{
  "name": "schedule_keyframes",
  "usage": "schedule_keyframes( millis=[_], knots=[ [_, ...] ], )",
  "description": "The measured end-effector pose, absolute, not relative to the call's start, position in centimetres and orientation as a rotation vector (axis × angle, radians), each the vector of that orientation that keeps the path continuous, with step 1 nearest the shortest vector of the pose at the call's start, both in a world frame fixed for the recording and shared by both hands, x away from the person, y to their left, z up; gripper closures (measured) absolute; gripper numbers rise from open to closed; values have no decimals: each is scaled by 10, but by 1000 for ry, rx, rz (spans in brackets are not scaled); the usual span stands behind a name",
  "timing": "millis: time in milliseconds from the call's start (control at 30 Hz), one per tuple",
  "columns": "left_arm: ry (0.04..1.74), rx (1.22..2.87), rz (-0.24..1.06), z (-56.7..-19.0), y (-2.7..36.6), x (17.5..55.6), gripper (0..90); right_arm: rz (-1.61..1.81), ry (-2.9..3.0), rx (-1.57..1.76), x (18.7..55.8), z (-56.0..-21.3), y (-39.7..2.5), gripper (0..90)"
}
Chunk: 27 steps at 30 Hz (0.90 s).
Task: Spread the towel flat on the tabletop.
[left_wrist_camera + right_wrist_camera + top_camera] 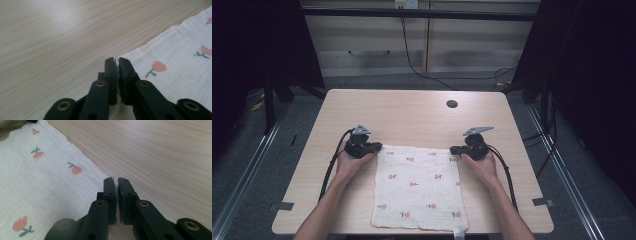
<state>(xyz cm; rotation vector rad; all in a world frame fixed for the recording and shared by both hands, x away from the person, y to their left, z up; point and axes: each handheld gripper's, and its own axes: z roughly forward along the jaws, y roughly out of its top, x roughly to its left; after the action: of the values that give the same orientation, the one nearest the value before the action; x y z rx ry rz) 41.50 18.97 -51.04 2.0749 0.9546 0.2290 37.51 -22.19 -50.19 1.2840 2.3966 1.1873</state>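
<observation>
Cloth (418, 187) lies flat and spread on the wooden table (412, 115), near edge at the table's front, far edge about mid-table. White, crinkled weave, small pink flowers with green stems.

Left gripper (371, 147) at the far left corner, right gripper (456, 149) at the far right corner. In the left gripper view the jaws stand pressed together with a sliver of white fabric between the tips; same in the right gripper view. So each is clenched on its own corner.

Judgement: grasp done on both sides, corners not yet lifted, cloth unfolded. If a fold is the aim, all of it is left: raise the far edge and carry it toward the near edge.

Writing: none readable. A small white tag (457, 234) hangs at the front right corner, too small to read.
</observation>
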Motion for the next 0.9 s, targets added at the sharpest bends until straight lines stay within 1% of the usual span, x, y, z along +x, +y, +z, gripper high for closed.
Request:
schedule_keyframes(
  millis=[267,367,467,600,667,700,733,767,800,833,900],
  knots=[
    [978,2019,181,-509,194,415,881,1212,2386,1287,375,-499,-223,862],
    [982,1966,168,-502,199,415,883,1234,2370,1276,373,-493,-224,864],
    [972,1953,171,-497,201,415,884,1254,2361,1266,373,-489,-225,865],
    [948,1909,168,-482,207,413,884,1272,2354,1247,369,-479,-225,866],
    [935,1881,194,-469,210,412,884,1289,2335,1236,370,-470,-227,866],
    [935,1881,194,-469,210,412,884,1289,2335,1236,370,-470,-227,866],
    [928,1853,201,-461,213,412,884,1302,2316,1228,370,-462,-229,866],
    [928,1853,201,-461,213,412,884,1302,2316,1228,370,-462,-229,866],
    [926,1841,203,-457,213,412,884,1313,2302,1213,372,-453,-230,867],
    [919,1839,208,-454,214,412,884,1313,2302,1213,372,-453,-230,867],
    [916,1832,213,-448,214,413,884,1330,2289,1192,374,-441,-230,868]
  ],
)
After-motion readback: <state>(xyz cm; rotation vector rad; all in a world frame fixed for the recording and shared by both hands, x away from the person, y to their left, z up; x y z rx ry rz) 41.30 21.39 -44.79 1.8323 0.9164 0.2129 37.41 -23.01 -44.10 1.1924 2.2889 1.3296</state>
